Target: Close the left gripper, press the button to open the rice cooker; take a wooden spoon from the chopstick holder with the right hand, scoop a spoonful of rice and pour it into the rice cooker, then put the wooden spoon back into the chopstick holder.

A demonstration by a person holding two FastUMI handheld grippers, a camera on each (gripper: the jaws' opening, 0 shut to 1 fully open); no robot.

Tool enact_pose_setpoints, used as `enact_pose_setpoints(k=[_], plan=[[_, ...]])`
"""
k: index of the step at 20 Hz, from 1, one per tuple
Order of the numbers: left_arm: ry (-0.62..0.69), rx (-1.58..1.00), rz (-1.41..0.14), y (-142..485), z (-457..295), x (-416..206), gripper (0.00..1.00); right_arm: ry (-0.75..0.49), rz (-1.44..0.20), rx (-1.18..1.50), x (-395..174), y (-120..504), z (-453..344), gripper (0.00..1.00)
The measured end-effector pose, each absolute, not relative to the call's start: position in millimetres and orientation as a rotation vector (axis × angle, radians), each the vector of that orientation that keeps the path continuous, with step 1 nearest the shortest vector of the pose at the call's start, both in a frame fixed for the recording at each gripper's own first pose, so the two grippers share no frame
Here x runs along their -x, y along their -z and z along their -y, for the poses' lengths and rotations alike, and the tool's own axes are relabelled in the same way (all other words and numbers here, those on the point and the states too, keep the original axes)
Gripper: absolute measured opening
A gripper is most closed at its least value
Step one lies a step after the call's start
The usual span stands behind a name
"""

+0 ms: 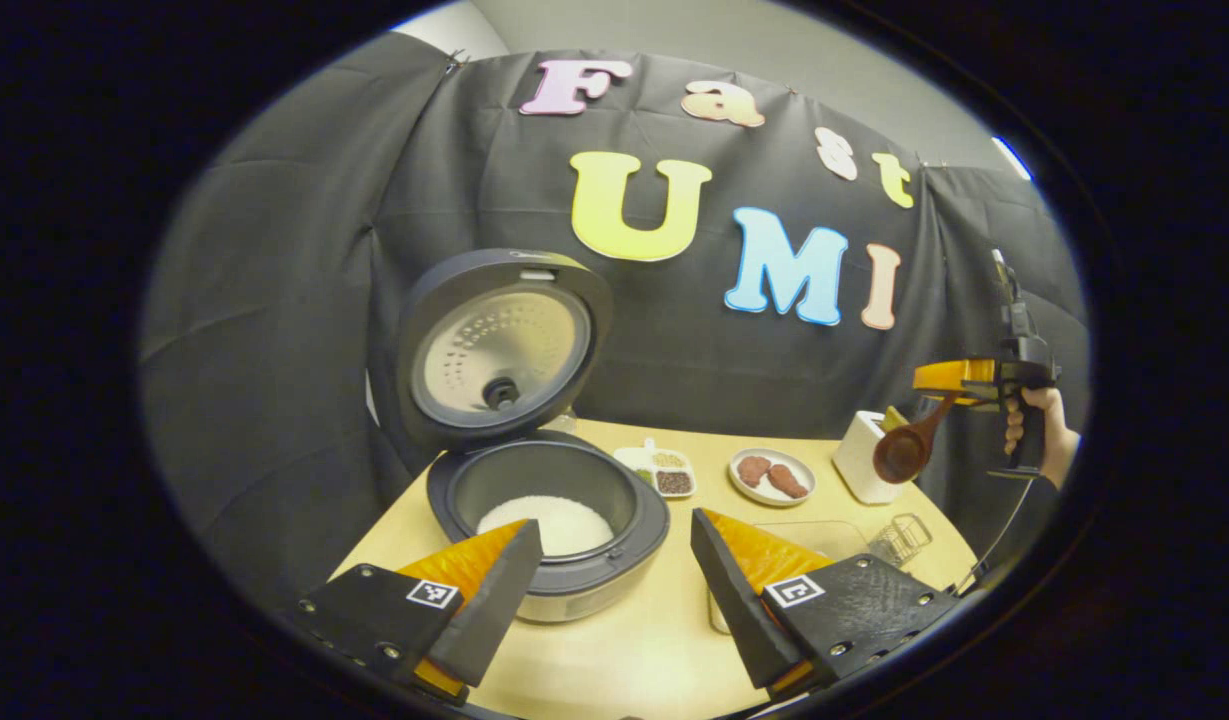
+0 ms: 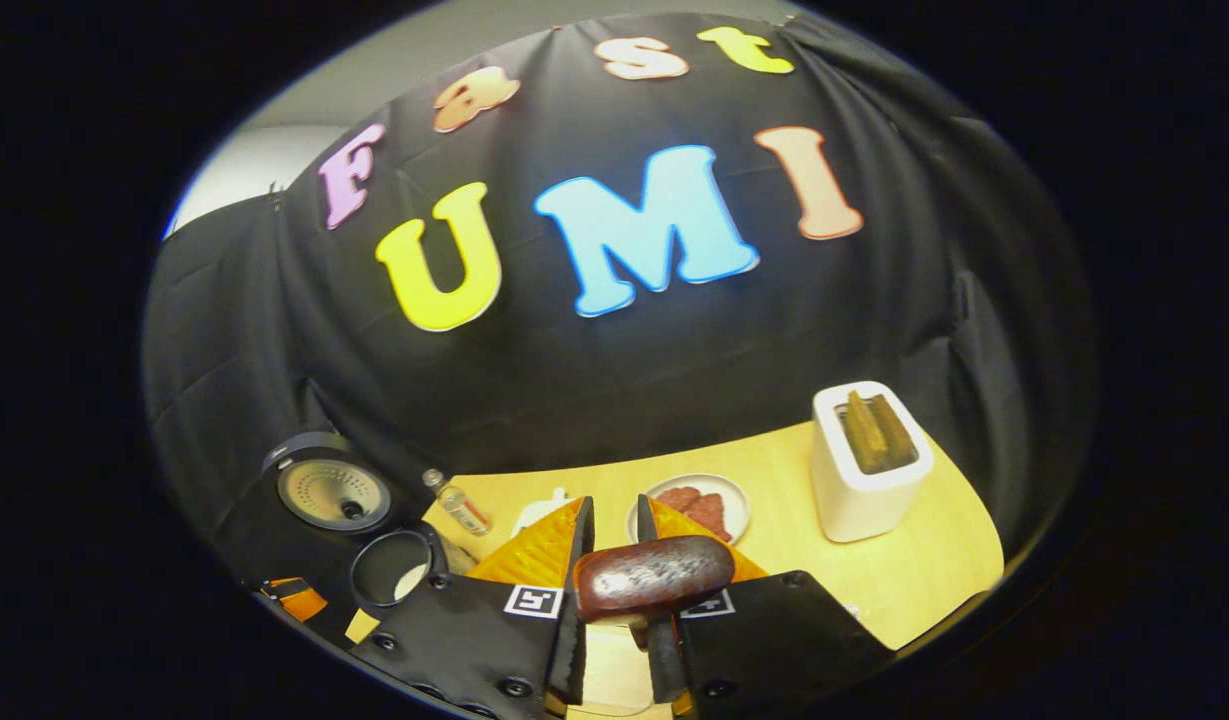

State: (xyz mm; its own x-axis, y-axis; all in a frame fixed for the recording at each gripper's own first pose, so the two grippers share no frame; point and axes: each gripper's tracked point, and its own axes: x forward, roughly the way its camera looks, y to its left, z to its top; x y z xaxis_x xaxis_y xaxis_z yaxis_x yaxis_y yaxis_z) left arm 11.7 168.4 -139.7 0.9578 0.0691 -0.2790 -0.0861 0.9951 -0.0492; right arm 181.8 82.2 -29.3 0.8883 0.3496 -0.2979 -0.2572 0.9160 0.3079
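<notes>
The rice cooker (image 1: pixel 549 540) stands with its lid (image 1: pixel 499 345) raised and white rice (image 1: pixel 554 522) in the pot. My left gripper (image 1: pixel 614 528) is open just in front of it, one finger on each side, holding nothing. At the far right a hand holds my right gripper (image 1: pixel 959 378) in the air, shut on the dark wooden spoon (image 1: pixel 904 450), whose bowl hangs just above the white chopstick holder (image 1: pixel 862 458). In the right gripper view the right gripper (image 2: pixel 614 512) pinches the spoon (image 2: pixel 654 580). The holder (image 2: pixel 867 465), with wooden utensils inside, sits ahead to the right.
On the round wooden table (image 1: pixel 654 640) are a plate of meat slices (image 1: pixel 771 476), a small divided dish (image 1: pixel 662 468), a clear container (image 1: pixel 819 538) and a wire basket (image 1: pixel 899 540). A small bottle (image 2: pixel 458 505) stands near the cooker (image 2: pixel 374 550).
</notes>
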Motion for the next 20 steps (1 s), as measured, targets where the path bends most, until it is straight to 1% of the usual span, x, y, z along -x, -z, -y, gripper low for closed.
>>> enact_pose_setpoints(k=[4,8,16,17,18,20], plan=[[-0.078,0.085,-0.272,134.6,-157.4,-18.2,0.95,-0.224,-0.386,-0.341,-178.6,45.4,-24.1,0.24],[-0.103,0.055,-0.275,131.3,-157.1,-21.9,0.95,-0.164,-0.439,-0.375,-173.7,72.9,14.7,0.24],[-0.141,0.069,-0.275,122.0,-142.3,-18.0,0.94,-0.130,-0.560,-0.432,-176.0,134.9,39.5,0.24],[-0.150,0.085,-0.265,118.5,-140.1,-17.2,0.96,-0.127,-0.571,-0.430,-176.6,140.6,41.7,0.24],[-0.161,0.097,-0.256,115.8,-138.9,-17.0,0.94,-0.126,-0.581,-0.428,-177.1,144.5,42.7,0.24],[-0.190,0.103,-0.241,110.5,-142.2,-14.7,0.94,-0.124,-0.601,-0.425,-179.3,152.9,43.8,0.24]])
